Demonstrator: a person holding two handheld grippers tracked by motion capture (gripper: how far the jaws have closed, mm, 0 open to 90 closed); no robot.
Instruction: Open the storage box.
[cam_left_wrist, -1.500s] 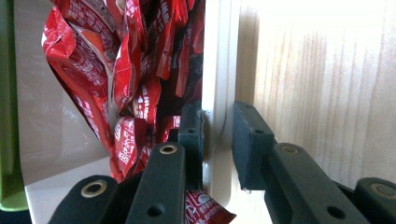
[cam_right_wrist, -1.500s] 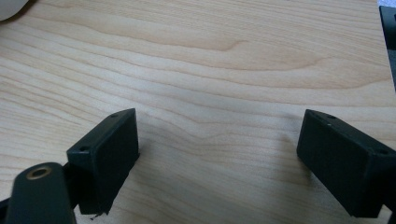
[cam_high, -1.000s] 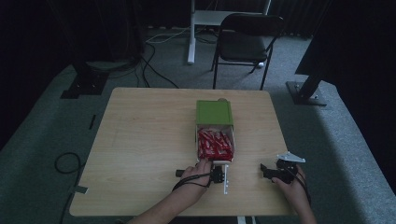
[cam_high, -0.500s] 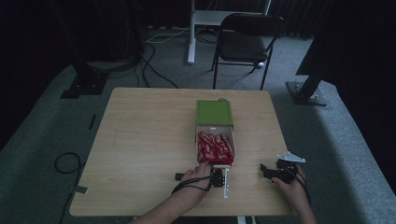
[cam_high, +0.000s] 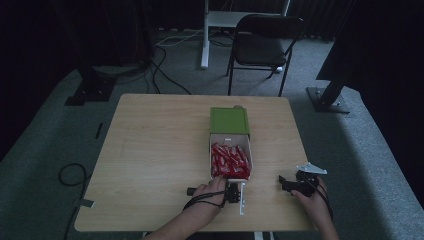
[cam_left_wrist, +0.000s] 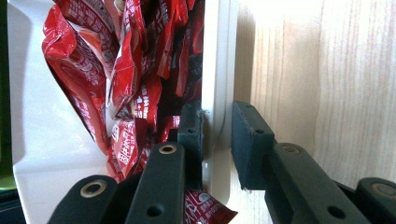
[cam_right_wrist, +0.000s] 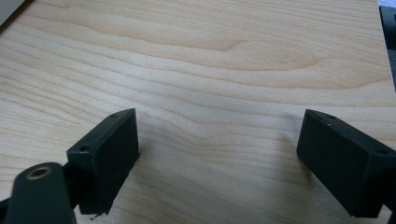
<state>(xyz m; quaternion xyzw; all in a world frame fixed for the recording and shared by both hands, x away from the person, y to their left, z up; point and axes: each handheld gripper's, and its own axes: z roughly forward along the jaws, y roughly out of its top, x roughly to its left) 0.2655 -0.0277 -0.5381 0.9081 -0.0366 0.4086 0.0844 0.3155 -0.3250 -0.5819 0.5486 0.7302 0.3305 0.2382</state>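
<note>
A white cardboard box (cam_high: 212, 150) with a green lid (cam_high: 229, 121) folded back lies open on the wooden table (cam_high: 150, 150). Several red snack packets (cam_high: 230, 160) fill it. My left gripper (cam_high: 232, 183) is at the box's near end, shut on the thin white box wall (cam_left_wrist: 217, 56). One jaw is inside among the red packets (cam_left_wrist: 135, 70) and the other is outside over the wood. The left gripper (cam_left_wrist: 217, 116) lies on its side. My right gripper (cam_high: 283, 183) rests on the table to the right of the box, and the right gripper (cam_right_wrist: 217, 140) is open over bare wood.
The table's near edge (cam_high: 200, 229) runs just behind both hands. A black chair (cam_high: 265, 40) and a white stand (cam_high: 205, 35) are beyond the far edge. Cables (cam_high: 75, 175) lie on the grey floor to the left.
</note>
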